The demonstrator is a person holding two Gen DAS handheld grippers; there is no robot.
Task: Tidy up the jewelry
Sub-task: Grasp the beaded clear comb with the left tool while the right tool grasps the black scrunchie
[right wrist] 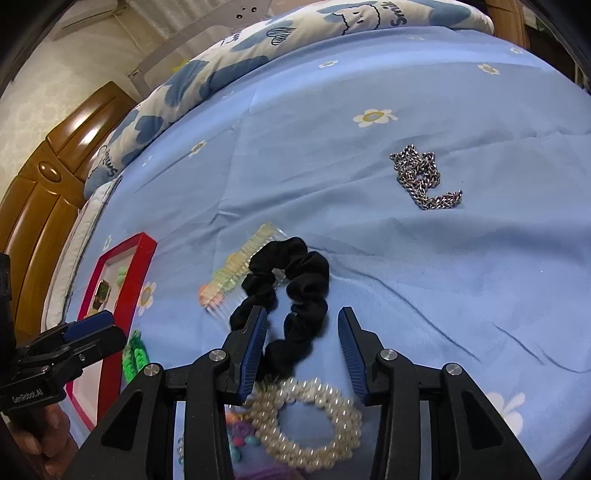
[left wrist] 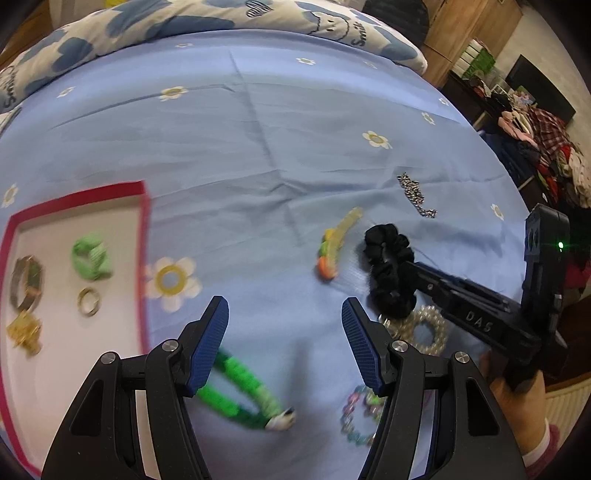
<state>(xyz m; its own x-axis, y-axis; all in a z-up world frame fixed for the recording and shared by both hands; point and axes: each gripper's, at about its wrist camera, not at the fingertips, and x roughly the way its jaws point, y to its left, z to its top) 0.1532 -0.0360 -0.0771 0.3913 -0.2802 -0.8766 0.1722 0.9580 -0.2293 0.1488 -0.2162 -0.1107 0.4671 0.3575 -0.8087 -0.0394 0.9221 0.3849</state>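
A red-rimmed white tray [left wrist: 142, 221] lies on the blue bedsheet at left; it holds a green scrunchie [left wrist: 90, 257], a watch [left wrist: 26, 282], a ring [left wrist: 88, 301] and a gold piece [left wrist: 24, 330]. My left gripper [left wrist: 284, 325] is open and empty above a green bead bracelet [left wrist: 240, 395]. My right gripper [right wrist: 303, 336] is open, its jaws on either side of a black scrunchie [right wrist: 291, 284]. A pearl bracelet [right wrist: 306, 421] lies under it. A clear comb clip [right wrist: 236, 273], a silver chain [right wrist: 421, 177] and a colourful bead bracelet [left wrist: 358, 417] lie loose.
A patterned quilt [left wrist: 221, 18] is bunched along the far edge of the bed. A wooden headboard [right wrist: 44, 177] stands at the left in the right wrist view. Clothes and furniture [left wrist: 546, 147] lie beyond the bed's right edge.
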